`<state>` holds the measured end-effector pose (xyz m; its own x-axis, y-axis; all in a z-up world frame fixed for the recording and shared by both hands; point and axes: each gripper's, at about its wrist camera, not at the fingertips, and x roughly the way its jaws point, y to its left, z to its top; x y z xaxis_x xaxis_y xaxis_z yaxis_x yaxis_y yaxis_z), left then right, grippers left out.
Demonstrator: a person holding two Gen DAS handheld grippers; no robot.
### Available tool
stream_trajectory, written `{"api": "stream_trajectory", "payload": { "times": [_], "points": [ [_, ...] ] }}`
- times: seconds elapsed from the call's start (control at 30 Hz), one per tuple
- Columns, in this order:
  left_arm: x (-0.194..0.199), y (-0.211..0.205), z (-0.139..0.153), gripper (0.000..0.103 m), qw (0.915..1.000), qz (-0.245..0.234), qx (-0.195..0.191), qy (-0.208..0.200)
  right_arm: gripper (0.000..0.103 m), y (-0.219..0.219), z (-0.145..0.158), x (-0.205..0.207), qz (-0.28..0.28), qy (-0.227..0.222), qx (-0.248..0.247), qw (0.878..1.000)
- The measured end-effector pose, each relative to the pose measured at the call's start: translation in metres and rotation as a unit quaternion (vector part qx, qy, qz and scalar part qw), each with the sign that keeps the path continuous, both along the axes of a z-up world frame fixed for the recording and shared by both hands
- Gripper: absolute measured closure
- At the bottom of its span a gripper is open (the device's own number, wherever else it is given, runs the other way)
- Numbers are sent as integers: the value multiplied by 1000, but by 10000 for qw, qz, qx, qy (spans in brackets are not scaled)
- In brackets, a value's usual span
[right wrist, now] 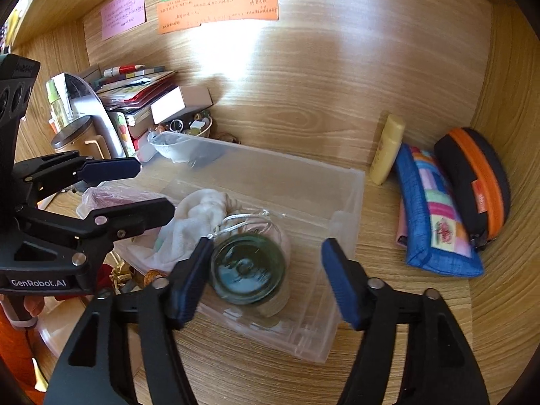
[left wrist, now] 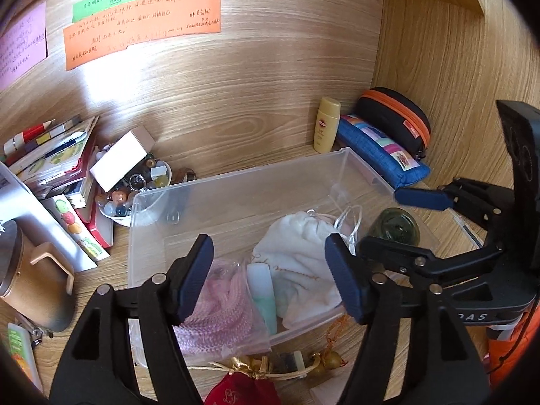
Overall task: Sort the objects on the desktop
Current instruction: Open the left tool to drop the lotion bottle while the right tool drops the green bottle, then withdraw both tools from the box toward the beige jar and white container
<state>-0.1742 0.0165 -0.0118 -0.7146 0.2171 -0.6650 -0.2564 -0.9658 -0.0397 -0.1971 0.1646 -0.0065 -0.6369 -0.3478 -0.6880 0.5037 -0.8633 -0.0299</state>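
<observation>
A clear plastic bin (left wrist: 236, 189) (right wrist: 341, 202) sits on the wooden desk. Inside lie a white drawstring pouch (left wrist: 297, 239) (right wrist: 199, 216), a pink item in a plastic bag (left wrist: 219, 307), a pale green tube (left wrist: 263, 293) and a dark green glass jar (left wrist: 398, 227) (right wrist: 249, 268). My left gripper (left wrist: 270, 280) is open above the bag and tube, holding nothing. My right gripper (right wrist: 263, 280) is open over the bin, its left finger beside the jar. Each gripper shows in the other's view, left (right wrist: 135, 185) and right (left wrist: 384, 219).
A yellow bottle (left wrist: 325, 125) (right wrist: 388, 150), a blue pencil case (left wrist: 381, 150) (right wrist: 435, 216) and a black-orange case (left wrist: 398, 118) (right wrist: 479, 182) stand at the back right. Books, a bowl of beads (left wrist: 135, 185) and a white box (left wrist: 121, 158) sit left. A red pouch (left wrist: 243, 388) lies in front.
</observation>
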Motion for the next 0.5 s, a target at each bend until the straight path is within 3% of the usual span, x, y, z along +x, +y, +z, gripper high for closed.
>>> {"api": "stream_trajectory", "payload": {
  "times": [0.07,0.3,0.4,0.5],
  "points": [
    [2,-1,1,33,10000,39,-10,0,30,0,3,4,-45,110,67,9999],
    [12,-5,5,27,9998,170,-76,118,25,5,9,11,-141,211,94,9996],
    [18,-8,6,21,9995,222,-123,173,24,7,9,14,-177,197,108,9996],
    [25,-11,8,13,9992,282,-138,243,17,9,8,18,-231,160,115,9995]
  ]
}}
